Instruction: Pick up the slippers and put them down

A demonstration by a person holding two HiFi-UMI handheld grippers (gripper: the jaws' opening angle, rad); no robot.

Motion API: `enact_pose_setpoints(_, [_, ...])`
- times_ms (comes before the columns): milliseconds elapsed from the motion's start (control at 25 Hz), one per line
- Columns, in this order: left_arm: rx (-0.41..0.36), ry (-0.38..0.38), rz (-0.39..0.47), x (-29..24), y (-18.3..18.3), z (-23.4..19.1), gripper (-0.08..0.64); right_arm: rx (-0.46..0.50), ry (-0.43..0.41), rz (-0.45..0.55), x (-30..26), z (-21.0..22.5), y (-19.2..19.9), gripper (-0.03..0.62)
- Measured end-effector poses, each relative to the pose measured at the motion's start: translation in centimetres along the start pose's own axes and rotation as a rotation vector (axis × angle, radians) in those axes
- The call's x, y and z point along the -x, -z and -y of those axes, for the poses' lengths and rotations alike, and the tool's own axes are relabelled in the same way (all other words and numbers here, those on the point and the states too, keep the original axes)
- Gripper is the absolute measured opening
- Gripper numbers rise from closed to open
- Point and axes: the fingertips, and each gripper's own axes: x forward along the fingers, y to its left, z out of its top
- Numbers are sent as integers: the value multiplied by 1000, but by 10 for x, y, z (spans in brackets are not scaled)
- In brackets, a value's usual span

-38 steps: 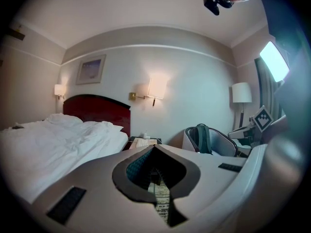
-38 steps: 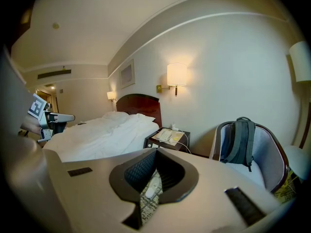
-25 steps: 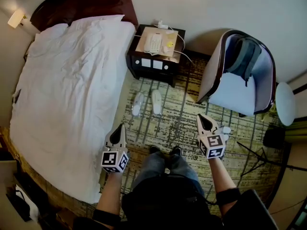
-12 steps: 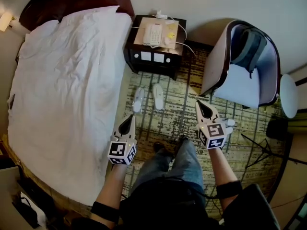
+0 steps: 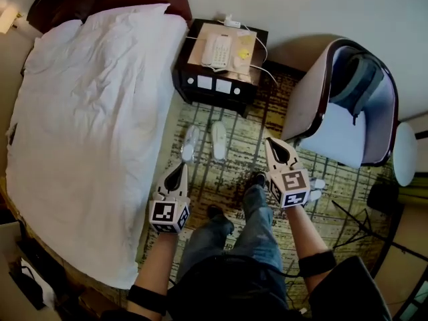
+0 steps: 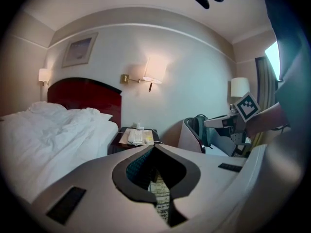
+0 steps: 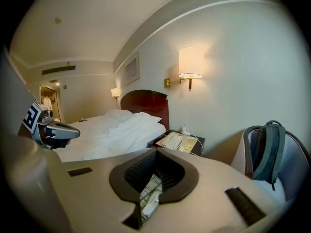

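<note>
On the patterned carpet (image 5: 234,172), just in front of the nightstand (image 5: 214,85) and beside the bed (image 5: 87,112), two white slippers (image 5: 219,140) are seen lying side by side, untouched. Near them, the left gripper (image 5: 180,168) is held with its fingers (image 6: 87,178) clenched on nothing. Closer to the armchair (image 5: 334,139), the right gripper (image 5: 270,142) is likewise clenched and empty. A telephone (image 5: 216,49) is set on the nightstand, and a backpack (image 5: 358,82) is propped in the armchair.

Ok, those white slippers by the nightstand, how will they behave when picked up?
The white slippers look thin and flat, so probably light and floppy; pinched at one edge, the sole may droop. On the carpet they likely drag rather than slide.
</note>
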Motion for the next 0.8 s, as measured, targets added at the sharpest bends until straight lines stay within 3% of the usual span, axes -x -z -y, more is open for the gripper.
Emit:
enact_pose_setpoints(280, [52,-95,-48,-62,25,3,6,34,-95,-23,-73,49,12,1])
enact_pose_setpoints(400, [73,-94,-78,-89,49,1,65,17,-95,-34,-104,63,26,1])
enact_pose_setpoints(520, [90,-69,-118,-117,84,1,110,10,-85,-23,-133,71,41,1])
enact_pose_setpoints(640, [93,-37,-134,-161,123,-5,203,27,-80,15,-172,83,61,1])
enact_pose_setpoints(800, [88,-17,-166,-220,199,-15,268,60,-73,0,-222,100,130,1])
